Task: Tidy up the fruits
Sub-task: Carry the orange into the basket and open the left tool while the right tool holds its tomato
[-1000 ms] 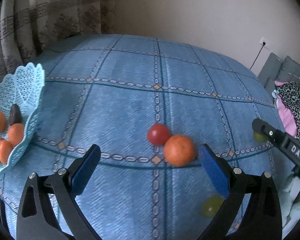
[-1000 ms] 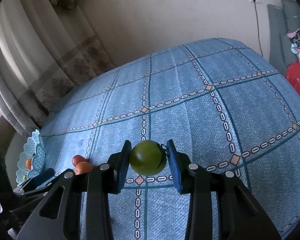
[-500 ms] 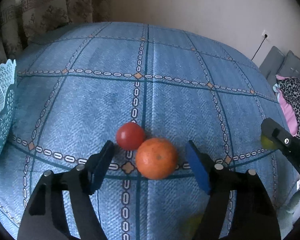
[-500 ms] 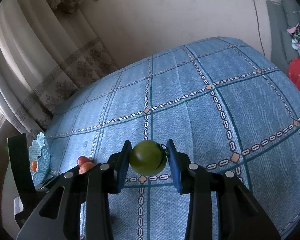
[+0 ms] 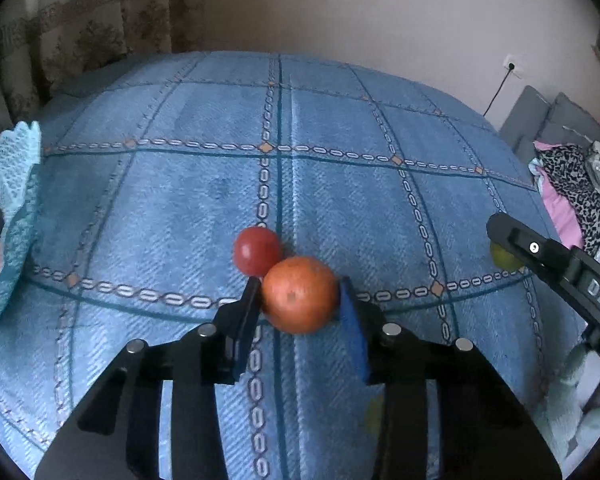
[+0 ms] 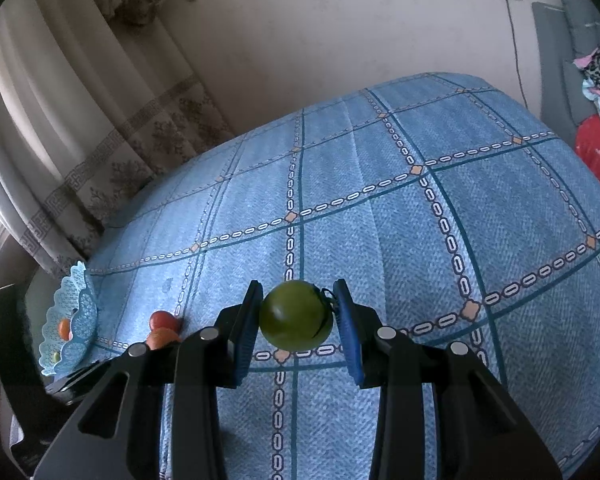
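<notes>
Blue checked bedspread (image 5: 204, 216), curtains (image 6: 100, 128) behind; left gripper (image 5: 300, 300) clamps orange (image 5: 300, 300); right gripper (image 6: 296, 314) clamps green fruit (image 6: 296, 314).

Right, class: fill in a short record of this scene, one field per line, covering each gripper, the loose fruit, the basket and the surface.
left gripper: jaws closed on the orange
right gripper: jaws closed on the green fruit
red fruit: on the cloth, touching the orange
basket: light blue lattice, at the far left, holds several fruits
surface: blue checked cloth
</notes>
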The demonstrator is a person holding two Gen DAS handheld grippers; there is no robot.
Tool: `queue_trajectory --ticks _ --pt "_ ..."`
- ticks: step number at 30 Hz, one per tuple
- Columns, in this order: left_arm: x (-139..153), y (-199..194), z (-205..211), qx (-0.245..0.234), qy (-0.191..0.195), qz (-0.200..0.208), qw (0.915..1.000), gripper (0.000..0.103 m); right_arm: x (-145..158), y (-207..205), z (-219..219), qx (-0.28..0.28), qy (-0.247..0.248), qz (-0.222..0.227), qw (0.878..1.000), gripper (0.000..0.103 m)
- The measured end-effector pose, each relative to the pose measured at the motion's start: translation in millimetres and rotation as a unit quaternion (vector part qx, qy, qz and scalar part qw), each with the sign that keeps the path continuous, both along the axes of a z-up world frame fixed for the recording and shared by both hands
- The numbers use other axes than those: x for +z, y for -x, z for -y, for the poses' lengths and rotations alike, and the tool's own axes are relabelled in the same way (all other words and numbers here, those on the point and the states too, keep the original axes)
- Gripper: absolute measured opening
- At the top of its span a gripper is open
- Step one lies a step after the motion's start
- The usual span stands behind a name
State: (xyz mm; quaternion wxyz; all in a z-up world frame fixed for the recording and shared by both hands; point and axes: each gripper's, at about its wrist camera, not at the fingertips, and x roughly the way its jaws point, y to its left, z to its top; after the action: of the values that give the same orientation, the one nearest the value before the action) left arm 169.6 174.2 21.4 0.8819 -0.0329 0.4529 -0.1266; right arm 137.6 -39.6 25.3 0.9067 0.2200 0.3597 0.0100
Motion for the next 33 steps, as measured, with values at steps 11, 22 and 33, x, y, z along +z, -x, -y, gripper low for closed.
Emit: queue_trajectory --ticks 11,22,33 --pt "17.1 15.9 -19.8 0.004 0.012 0.017 0.9998 0.04 -0.6 0.6 -2.0 -0.004 0.003 0.003 1.0 0.037" --pt "37.7 17.5 -52.8 0.036 0.027 0.038 0.9983 0.04 -2.7 1.3 -5.2 -0.002 0.005 0.004 1.0 0.037" --pt "44.2 16.0 -101.1 0.082 0.025 0.057 0.9947 0.04 -1.2 5.5 -17.5 0.008 0.012 0.011 1.0 0.037"
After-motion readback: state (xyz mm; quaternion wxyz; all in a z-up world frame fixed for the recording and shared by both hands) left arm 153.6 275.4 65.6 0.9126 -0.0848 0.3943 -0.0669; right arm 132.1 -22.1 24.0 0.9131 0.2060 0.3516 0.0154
